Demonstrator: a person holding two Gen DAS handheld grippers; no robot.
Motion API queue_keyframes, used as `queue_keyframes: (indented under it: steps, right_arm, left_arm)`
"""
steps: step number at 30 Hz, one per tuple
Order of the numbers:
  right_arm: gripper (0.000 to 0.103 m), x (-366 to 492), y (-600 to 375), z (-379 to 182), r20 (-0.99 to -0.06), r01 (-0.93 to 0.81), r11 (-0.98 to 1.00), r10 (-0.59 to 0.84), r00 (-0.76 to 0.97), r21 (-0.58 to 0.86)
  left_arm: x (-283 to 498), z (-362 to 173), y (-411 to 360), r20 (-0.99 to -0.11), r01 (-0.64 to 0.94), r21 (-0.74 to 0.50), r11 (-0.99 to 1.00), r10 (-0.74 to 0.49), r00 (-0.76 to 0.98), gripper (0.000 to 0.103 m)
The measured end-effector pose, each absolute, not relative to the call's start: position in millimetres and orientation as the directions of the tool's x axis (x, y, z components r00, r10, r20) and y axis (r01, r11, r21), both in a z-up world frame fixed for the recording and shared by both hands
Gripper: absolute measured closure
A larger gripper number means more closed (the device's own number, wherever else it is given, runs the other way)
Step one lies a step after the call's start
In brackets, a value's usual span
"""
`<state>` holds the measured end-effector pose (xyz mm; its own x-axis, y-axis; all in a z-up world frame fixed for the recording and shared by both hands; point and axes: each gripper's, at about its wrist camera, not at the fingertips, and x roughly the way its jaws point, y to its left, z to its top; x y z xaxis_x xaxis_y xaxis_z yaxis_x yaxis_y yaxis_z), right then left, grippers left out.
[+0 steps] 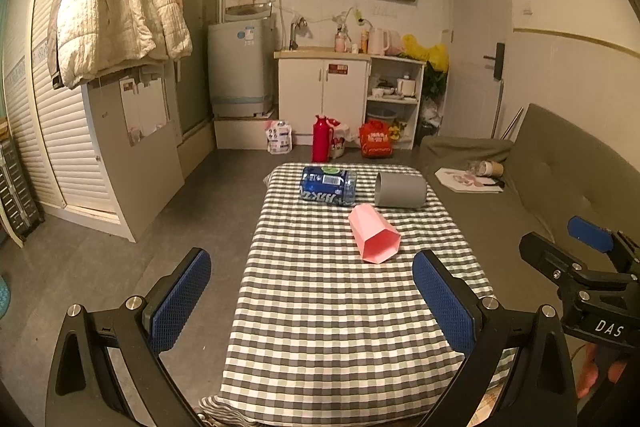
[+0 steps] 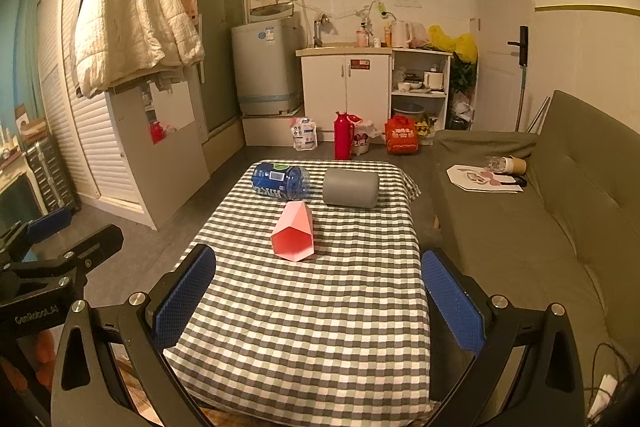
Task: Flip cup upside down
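A pink faceted cup (image 1: 374,235) lies on its side on the checked tablecloth (image 1: 320,307), its mouth towards me; it also shows in the right wrist view (image 2: 294,233). A grey cup (image 1: 400,190) (image 2: 351,188) lies on its side behind it. My left gripper (image 1: 312,287) is open and empty, well short of the pink cup. My right gripper (image 2: 318,289) is open and empty, also short of the cup. The right gripper shows at the right edge of the left wrist view (image 1: 580,259); the left gripper shows at the left edge of the right wrist view (image 2: 60,251).
A blue plastic bottle (image 1: 328,185) (image 2: 280,181) lies on its side at the table's far end, left of the grey cup. A grey-green sofa (image 2: 540,227) runs along the table's right side. A red flask (image 1: 322,139) stands on the floor beyond the table.
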<state>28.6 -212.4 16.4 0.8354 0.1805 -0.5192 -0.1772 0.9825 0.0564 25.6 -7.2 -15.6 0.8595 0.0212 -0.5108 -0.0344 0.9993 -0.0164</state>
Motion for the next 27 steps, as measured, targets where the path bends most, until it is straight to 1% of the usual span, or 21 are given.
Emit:
queue_keyframes:
  steps: [5,9,11,14,18,24,27]
  right_arm:
    - [0.0,61,-219,9,-0.554,-0.22,0.975,0.197,0.809,0.026]
    - [0.0,103,-224,1,-0.586,-0.271,0.962,0.198,0.786,-0.039]
    - [0.0,134,-226,-4,-0.618,-0.305,0.949,0.197,0.761,-0.073]
    - [0.0,180,-228,-16,-0.64,-0.329,0.934,0.167,0.75,-0.141]
    - [0.0,248,-226,-39,-0.68,-0.371,0.904,0.136,0.72,-0.212]
    - [0.0,331,-202,-85,-0.739,-0.532,0.787,0.149,0.657,-0.314]
    - [0.0,375,-194,-113,-0.789,-0.584,0.755,0.149,0.596,-0.299]
  left_arm:
    - [49,-27,-9,-0.551,-0.049,-0.017,0.999,0.031,0.834,0.0]
    - [79,-43,-7,-0.6,-0.077,-0.002,0.997,0.06,0.798,0.0]
    - [99,-53,-3,-0.624,-0.095,0.001,0.996,0.075,0.778,0.0]
    - [125,-66,3,-0.655,-0.118,0.003,0.993,0.091,0.75,0.0]
    - [162,-83,12,-0.687,-0.156,0.021,0.987,0.128,0.716,0.0]
    - [220,-110,24,-0.722,-0.196,0.034,0.98,0.16,0.673,0.0]
    - [240,-125,29,-0.744,-0.2,0.026,0.979,0.153,0.651,0.0]
